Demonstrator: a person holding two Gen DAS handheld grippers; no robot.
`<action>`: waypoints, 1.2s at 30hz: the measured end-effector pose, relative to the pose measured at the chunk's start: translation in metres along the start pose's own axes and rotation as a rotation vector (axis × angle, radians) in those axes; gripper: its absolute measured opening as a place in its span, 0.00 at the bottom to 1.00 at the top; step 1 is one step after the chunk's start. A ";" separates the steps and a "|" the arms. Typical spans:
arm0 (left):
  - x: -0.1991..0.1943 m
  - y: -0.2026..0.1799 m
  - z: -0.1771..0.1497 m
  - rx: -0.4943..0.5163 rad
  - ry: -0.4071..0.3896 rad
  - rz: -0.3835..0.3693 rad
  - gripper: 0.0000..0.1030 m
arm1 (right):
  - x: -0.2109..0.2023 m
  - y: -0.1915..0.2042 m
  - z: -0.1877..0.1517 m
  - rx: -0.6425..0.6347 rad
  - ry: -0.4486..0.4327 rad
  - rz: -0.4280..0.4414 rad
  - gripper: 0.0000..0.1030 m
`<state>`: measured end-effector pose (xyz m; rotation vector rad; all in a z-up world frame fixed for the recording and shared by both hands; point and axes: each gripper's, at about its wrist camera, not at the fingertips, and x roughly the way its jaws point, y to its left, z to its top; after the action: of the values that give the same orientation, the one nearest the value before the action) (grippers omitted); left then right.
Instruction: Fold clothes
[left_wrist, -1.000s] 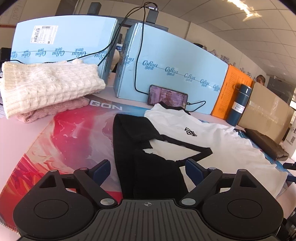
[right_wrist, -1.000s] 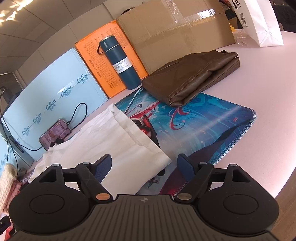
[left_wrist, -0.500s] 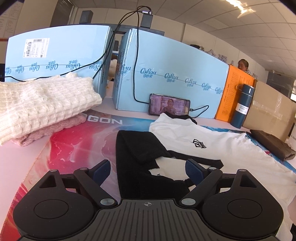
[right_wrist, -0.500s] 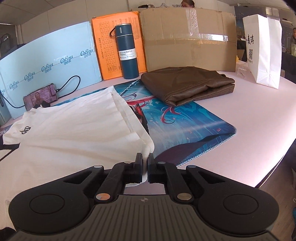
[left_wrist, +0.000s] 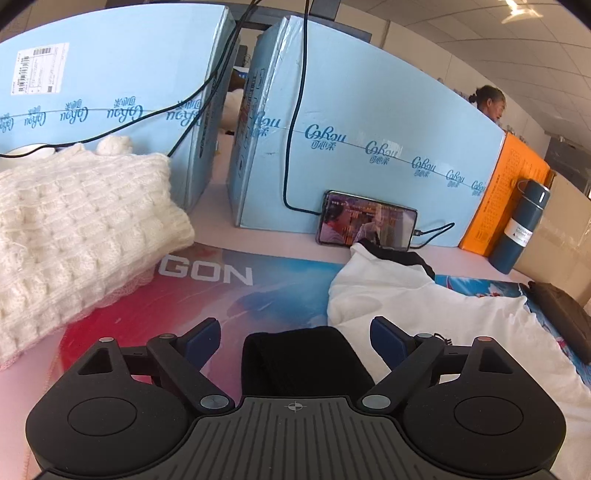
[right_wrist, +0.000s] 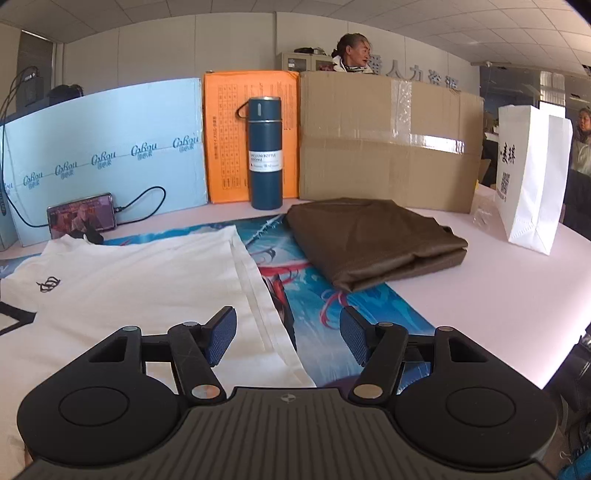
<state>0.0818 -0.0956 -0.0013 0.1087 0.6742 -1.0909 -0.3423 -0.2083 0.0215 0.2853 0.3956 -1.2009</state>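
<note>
White tee (right_wrist: 140, 280) flat on our gaming mat (right_wrist: 325, 295)
Right gripper (right_wrist: 288, 334) just reopening, empty, over its hem; left gripper (left_wrist: 295, 341) spread wide above its black sleeve (left_wrist: 299, 354).

Office room, makeshift work table. Suspended tile ceiling (right_wrist: 480, 29) with panel lights, grey filing cabinet (right_wrist: 295, 61) against the back wall, large lettering (right_wrist: 417, 75) on that wall. The table (right_wrist: 480, 295) was fenced by shipping cartons: blue boxes (left_wrist: 369, 147), an orange one (right_wrist: 229, 140), a taped brown carton (right_wrist: 388, 147). A person (right_wrist: 351, 51) sat behind the cartons.
</note>
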 end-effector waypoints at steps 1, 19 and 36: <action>0.006 0.000 -0.001 -0.001 0.004 0.004 0.88 | 0.005 0.008 0.012 -0.013 -0.020 0.028 0.59; 0.032 0.006 -0.018 0.063 0.027 0.065 0.95 | 0.260 0.266 0.091 -0.075 0.279 0.443 0.76; 0.037 0.006 -0.015 0.095 0.043 0.231 0.98 | 0.280 0.259 0.076 -0.156 0.167 0.282 0.52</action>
<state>0.0906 -0.1161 -0.0352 0.2855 0.6310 -0.9004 -0.0017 -0.3888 -0.0328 0.2968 0.5718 -0.8677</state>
